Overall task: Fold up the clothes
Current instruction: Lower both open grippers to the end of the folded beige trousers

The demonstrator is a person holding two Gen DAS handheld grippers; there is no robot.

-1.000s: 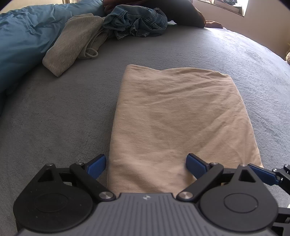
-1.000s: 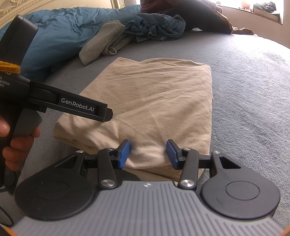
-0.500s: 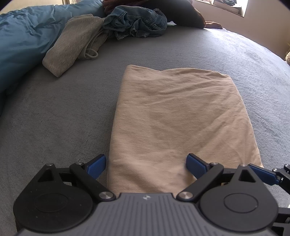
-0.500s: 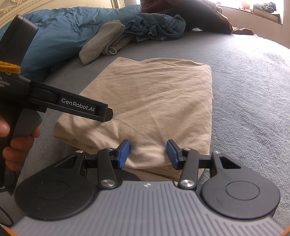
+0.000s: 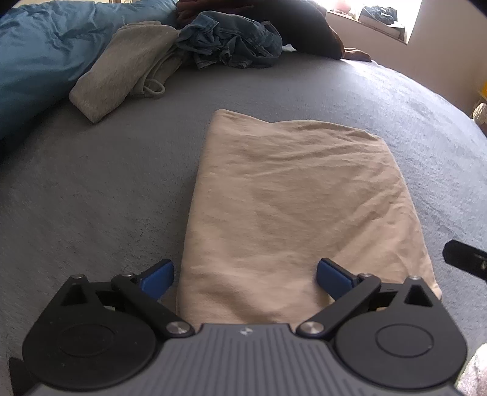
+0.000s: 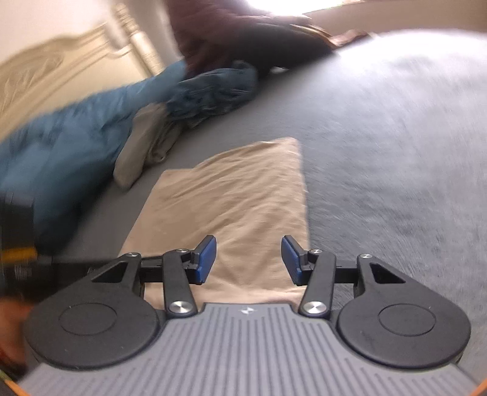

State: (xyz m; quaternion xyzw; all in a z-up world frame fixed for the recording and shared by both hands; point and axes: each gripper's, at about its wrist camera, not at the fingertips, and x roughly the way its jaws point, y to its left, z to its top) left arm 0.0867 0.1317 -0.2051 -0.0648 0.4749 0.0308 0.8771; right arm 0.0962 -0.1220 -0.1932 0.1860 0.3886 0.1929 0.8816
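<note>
A folded beige garment (image 5: 292,207) lies flat on the grey bed cover (image 5: 91,198). My left gripper (image 5: 245,275) stands wide open at the garment's near edge, its blue pads either side of the near left part, holding nothing. In the right wrist view the same beige garment (image 6: 231,198) lies ahead, blurred. My right gripper (image 6: 249,257) is open above the near end of it, nothing between its pads. The tip of the right gripper's body (image 5: 465,259) shows at the right edge of the left wrist view.
A light grey garment (image 5: 121,67) and crumpled blue jeans (image 5: 231,42) lie at the far left, beside a blue duvet (image 5: 39,58). A dark bundle (image 5: 307,27) lies at the back. A cream headboard (image 6: 54,73) stands at the far left. Bare grey cover spreads on the right.
My right gripper has lifted and pulled back from the garment's near edge, its view now blurred and tilted. Its jaws stand wider. The left gripper has barely moved.
</note>
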